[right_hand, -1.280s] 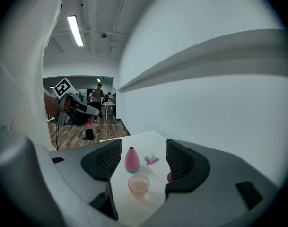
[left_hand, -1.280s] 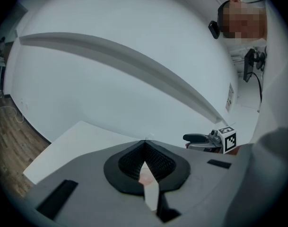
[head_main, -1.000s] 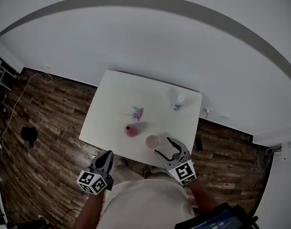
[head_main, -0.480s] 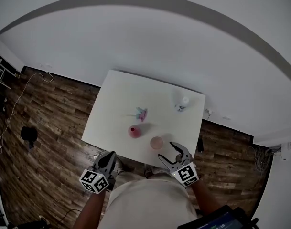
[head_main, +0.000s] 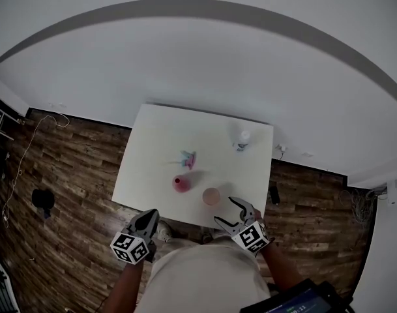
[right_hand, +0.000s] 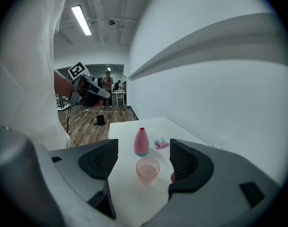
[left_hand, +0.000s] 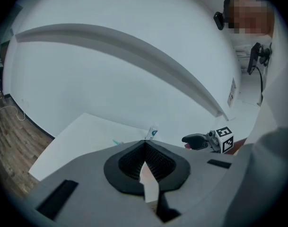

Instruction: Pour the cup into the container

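Table (head_main: 152, 165), right fingers (right_hand: 102, 159) opening, empty, cup (right_hand: 147, 168) ahead

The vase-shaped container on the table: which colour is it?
The container is pink with a teal base, best seen in the right gripper view.

Table (head_main: 152, 175) plain white. Cup (right_hand: 147, 168) translucent pink. Narrow-necked bottle (right_hand: 141, 142) pink, teal band at base. Small toy (right_hand: 160, 143) pink and teal. Squeeze bottle (head_main: 242, 139), upper right, white with blue label. Floor (head_main: 68, 194) brown wood planks. Left gripper (head_main: 148, 214) and right gripper (head_main: 223, 210) grey, pads (right_hand: 102, 161) black mesh, marker cubes (head_main: 128, 248) black-and-white squares.
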`<state>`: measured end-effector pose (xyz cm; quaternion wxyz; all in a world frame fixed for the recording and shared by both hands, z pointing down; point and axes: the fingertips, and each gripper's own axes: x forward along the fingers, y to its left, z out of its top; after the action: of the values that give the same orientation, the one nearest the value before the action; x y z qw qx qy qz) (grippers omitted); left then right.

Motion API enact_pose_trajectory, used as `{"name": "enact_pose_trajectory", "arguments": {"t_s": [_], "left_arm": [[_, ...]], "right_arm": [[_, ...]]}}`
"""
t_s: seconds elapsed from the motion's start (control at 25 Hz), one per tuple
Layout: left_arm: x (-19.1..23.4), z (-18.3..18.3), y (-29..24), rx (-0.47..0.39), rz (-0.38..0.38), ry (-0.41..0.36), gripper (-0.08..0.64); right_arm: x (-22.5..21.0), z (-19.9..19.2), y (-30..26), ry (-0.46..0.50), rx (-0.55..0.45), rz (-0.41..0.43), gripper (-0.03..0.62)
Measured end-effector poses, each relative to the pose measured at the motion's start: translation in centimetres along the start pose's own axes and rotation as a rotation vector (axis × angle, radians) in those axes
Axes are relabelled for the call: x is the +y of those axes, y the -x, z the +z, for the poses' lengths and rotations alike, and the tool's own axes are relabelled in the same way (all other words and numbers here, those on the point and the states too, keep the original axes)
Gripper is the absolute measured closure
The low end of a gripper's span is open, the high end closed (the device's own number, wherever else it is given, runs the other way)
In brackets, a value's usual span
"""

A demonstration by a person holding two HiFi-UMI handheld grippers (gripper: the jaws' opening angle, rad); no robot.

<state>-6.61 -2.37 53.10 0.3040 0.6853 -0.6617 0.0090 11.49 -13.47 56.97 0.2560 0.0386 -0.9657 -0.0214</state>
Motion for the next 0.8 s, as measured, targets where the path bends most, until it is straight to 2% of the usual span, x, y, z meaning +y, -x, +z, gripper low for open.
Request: {"name": "enact_pose_trajectory", "arguments": {"t_s": [0.48, 0.8], "left_arm": [[-2.4, -2.9, -1.8, 0.067, -0.007, -0.02, 0.549], [-2.8, -3.8, -1.9, 0.081, 0.003, -0.007, 0.549]], "right_arm": [[-0.4, -4.5, -0.6, -0.026, 0.051, 0.048, 0.258], [-0.1, -6.9, -2.4, 0.001, 0.095, 0.049, 0.258]]}}
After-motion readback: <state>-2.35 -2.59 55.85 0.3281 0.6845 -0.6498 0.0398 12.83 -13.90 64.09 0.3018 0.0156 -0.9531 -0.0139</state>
